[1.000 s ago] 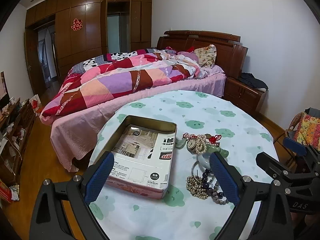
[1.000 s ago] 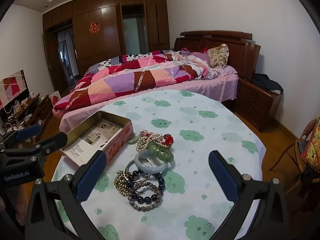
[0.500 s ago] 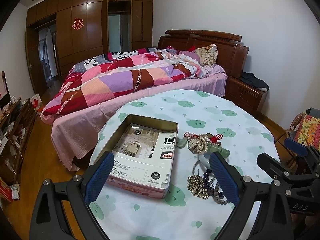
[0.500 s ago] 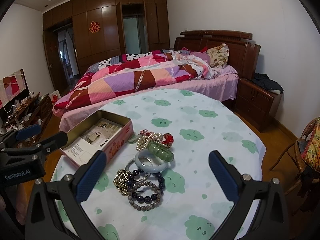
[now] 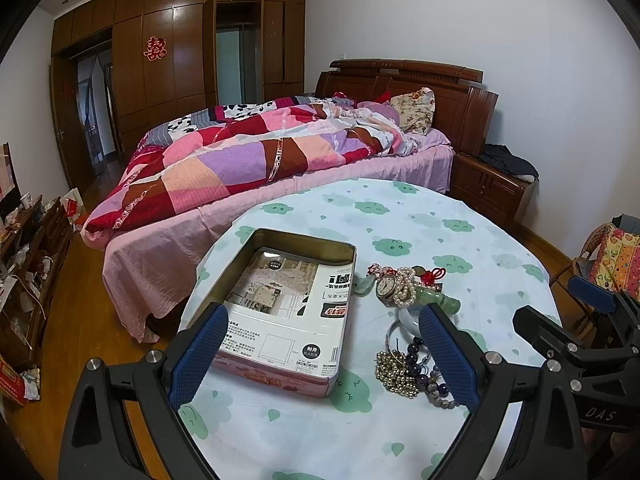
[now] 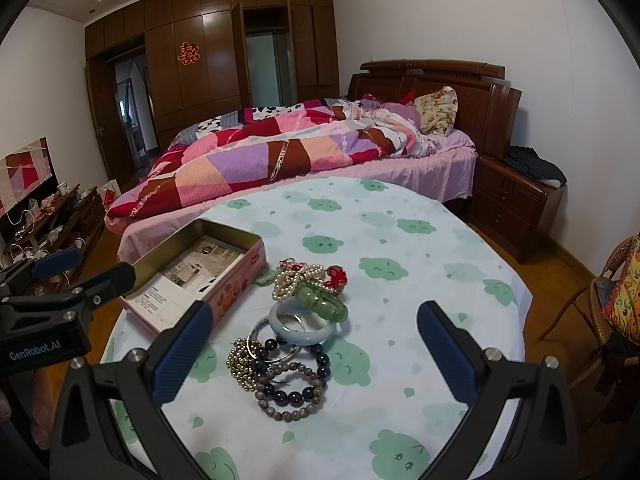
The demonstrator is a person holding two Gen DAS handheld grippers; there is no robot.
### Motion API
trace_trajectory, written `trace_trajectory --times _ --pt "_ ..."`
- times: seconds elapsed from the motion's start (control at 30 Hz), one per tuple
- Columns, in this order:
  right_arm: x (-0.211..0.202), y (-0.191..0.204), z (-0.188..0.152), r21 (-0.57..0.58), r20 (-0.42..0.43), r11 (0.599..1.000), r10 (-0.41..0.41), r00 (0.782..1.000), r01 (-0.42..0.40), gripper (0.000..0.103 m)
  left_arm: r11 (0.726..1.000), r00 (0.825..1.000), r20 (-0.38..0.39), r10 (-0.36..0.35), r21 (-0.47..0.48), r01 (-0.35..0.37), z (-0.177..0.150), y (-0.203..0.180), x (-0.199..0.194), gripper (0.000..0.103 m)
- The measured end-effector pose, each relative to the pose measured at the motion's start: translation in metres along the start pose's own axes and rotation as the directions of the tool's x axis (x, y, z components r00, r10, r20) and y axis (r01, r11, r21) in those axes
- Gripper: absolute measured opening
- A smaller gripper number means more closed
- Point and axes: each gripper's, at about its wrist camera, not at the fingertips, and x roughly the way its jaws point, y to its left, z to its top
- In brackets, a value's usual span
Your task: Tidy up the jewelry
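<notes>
A heap of jewelry (image 6: pixel 294 328) lies on the round table: bead bracelets (image 6: pixel 294 394), a pale bangle (image 6: pixel 301 322), a green jade bracelet (image 6: pixel 320 298), pearls (image 6: pixel 294 276) and a small watch (image 5: pixel 385 288). Left of the heap stands an open pink tin box (image 5: pixel 288 308) with a printed sheet inside. My left gripper (image 5: pixel 320 354) hovers open above the box's near end. My right gripper (image 6: pixel 316 354) is open too, held over the near side of the heap, touching nothing. Each gripper also shows at the edge of the other's view.
The table wears a white cloth with green clouds (image 6: pixel 400 240). Behind it is a bed with a patchwork quilt (image 6: pixel 280 152) and a wooden nightstand (image 6: pixel 516 204). A wicker chair (image 6: pixel 600 320) stands right; a cluttered low shelf (image 5: pixel 28 248) stands left.
Both views have shifted only slightly; the left gripper drifted a little. Nothing was grasped and the jewelry has not moved.
</notes>
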Motion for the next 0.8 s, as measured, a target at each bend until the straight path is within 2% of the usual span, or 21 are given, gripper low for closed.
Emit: trace_trajectory --times 0.8 --pt "0.0011 -0.0001 -0.0007 0.001 -0.004 1.000 0.000 1.000 0.000 0.103 1.000 1.000 -0.002 0.003 0.002 -0.003 -0.0010 0.0005 0.0013 0.096"
